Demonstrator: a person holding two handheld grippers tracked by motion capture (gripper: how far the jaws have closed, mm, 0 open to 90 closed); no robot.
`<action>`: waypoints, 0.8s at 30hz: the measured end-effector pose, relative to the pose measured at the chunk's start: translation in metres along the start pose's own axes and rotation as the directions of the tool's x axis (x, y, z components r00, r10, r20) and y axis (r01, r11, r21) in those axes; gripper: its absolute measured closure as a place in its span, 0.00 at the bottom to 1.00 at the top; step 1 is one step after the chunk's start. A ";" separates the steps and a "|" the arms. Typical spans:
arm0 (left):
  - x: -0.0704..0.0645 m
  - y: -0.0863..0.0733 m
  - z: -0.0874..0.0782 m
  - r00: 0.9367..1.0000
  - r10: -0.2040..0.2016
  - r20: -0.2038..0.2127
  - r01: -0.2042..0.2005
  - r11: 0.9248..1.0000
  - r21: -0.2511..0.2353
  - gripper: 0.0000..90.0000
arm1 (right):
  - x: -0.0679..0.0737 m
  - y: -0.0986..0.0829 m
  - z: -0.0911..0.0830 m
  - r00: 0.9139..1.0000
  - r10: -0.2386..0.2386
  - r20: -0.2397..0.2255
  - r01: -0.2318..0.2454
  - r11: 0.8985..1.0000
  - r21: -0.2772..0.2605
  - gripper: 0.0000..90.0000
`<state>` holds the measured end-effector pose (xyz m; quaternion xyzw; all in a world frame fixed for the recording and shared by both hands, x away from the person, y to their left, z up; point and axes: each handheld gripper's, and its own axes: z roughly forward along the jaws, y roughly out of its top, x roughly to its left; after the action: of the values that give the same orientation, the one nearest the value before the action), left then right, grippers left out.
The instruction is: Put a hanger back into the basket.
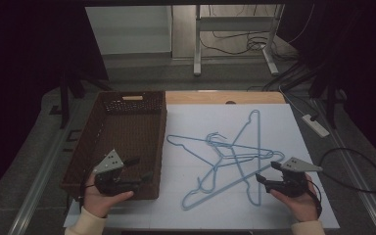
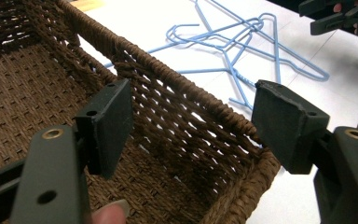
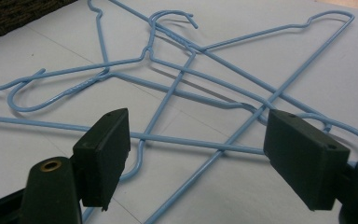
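Fingers (image 3: 303,158) apart, hangers (image 1: 225,156) crisscrossed (flat)

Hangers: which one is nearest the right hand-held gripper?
The hanger lying lengthwise, its hook down by the right hand-held gripper and its long bar pointing away up the table. The other two hangers lie crossed farther left, toward the basket.

This is looking like a lab or a recording room, not a home. The work table (image 1: 293,215) is wearing a plain white sheet and is standing on a bare grey floor between dark curtains, while loose cables (image 1: 247,43) are lying around the metal legs of another table (image 1: 235,22) behind it. A white power strip (image 1: 315,125) is resting on the floor at the right, and a black cable (image 1: 357,171) is curling near it.
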<state>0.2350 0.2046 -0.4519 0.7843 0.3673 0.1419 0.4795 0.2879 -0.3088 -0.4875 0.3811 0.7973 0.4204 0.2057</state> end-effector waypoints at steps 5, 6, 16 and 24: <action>0.000 0.000 -0.002 1.000 -0.005 -0.004 0.005 1.000 -0.008 0.33 | 0.001 0.000 0.001 1.000 -0.006 0.000 0.006 1.000 0.010 0.26; 0.000 0.000 -0.002 1.000 -0.003 -0.005 0.003 1.000 -0.008 0.33 | 0.001 0.000 0.001 1.000 -0.006 0.001 0.006 1.000 0.009 0.26; 0.000 0.000 -0.003 1.000 -0.004 -0.007 0.004 1.000 -0.014 0.33 | 0.001 0.001 0.001 1.000 -0.004 0.004 0.004 1.000 0.011 0.27; 0.001 0.000 -0.002 1.000 -0.007 -0.004 0.007 1.000 -0.012 0.33 | 0.002 0.001 0.003 1.000 -0.007 0.000 0.007 1.000 0.025 0.28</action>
<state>0.2342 0.2065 -0.4515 0.7798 0.3700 0.1441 0.4839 0.2890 -0.3054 -0.4881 0.3809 0.8037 0.4097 0.2027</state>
